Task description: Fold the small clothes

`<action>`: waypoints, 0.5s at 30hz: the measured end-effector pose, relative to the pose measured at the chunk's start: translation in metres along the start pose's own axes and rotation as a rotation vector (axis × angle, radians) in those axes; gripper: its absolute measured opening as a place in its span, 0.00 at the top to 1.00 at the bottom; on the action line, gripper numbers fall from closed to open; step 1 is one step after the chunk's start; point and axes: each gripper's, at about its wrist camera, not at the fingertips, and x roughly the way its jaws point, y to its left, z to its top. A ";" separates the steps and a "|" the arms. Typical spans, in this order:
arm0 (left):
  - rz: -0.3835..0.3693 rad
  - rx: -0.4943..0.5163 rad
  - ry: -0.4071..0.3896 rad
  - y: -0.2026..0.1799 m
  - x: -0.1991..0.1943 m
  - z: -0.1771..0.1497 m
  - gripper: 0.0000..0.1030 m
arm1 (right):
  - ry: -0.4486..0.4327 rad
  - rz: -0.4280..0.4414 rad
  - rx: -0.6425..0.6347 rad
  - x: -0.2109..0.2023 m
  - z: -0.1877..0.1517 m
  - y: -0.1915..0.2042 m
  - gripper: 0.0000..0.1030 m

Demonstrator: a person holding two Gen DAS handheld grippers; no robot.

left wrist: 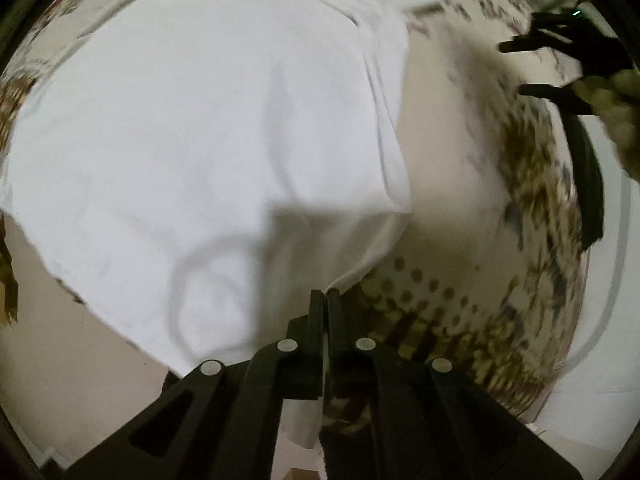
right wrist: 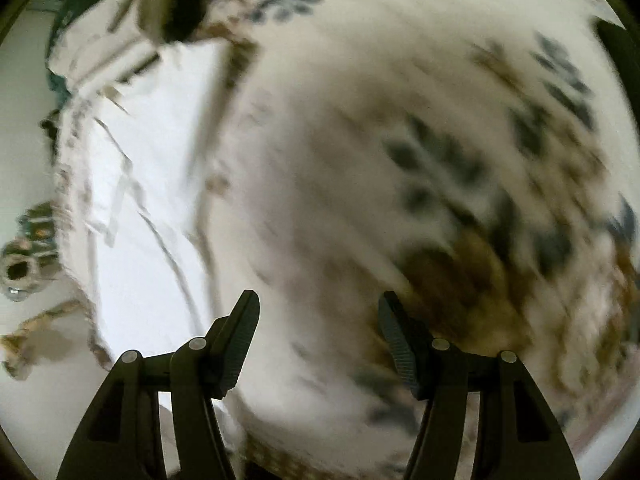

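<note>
– Jaws first: left gripper pressed together, pinching the near corner of the white garment. Right gripper spread wide, nothing between its jaws.

– Where does the garment lie?

– Spread flat on a patterned cloth, cream with brown and dark leafy print. It runs forward and to the left of the left gripper; the long axis looks to go away from that wrist toward the far edge. A rounded seam near the gripped corner could be a neckline or leg opening; cannot tell which.

– And the right side?

– Off past the garment's right edge, apart from it. In its own view the white fabric sits to its left, heavily blurred. My judgement: the left gripper holds the corner any fold turns on; the right must come left to reach an edge.

– Any label or print to read?

– None legible. Blur hides fine detail.
</note>
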 end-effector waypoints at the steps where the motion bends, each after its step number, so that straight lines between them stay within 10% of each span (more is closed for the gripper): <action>1: -0.002 -0.016 -0.009 0.007 -0.007 0.001 1.00 | -0.008 0.022 0.002 0.003 0.011 0.005 0.38; 13: 0.010 -0.135 -0.061 0.066 -0.047 0.001 1.00 | 0.026 0.220 0.209 0.072 0.110 0.025 0.38; 15: 0.011 -0.130 -0.070 0.071 -0.053 0.005 1.00 | 0.005 0.271 0.227 0.077 0.112 0.030 0.50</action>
